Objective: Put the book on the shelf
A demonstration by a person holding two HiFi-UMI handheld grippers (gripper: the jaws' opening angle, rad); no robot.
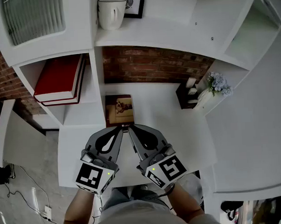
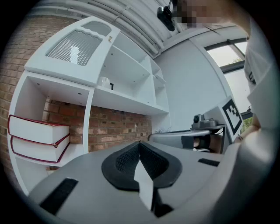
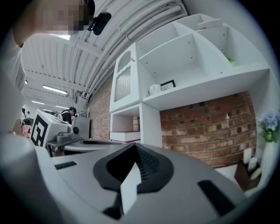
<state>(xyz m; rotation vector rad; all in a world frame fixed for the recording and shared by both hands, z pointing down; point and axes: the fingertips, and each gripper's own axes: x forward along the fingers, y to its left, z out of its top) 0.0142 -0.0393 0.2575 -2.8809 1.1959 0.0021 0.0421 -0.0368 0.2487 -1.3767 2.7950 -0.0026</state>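
A brown-covered book with a picture on its front lies flat on the white desk, close to the shelf's upright panel. My left gripper and right gripper sit side by side just in front of the book's near edge, tips almost touching each other. Both are shut with nothing between the jaws. In the left gripper view the left gripper points level at the shelf unit; in the right gripper view the right gripper does the same. Neither gripper view shows the book.
Two red books lie stacked in the left shelf compartment. A white mug and a framed picture stand on the upper shelf. A dark holder and a vase of flowers stand at the desk's right.
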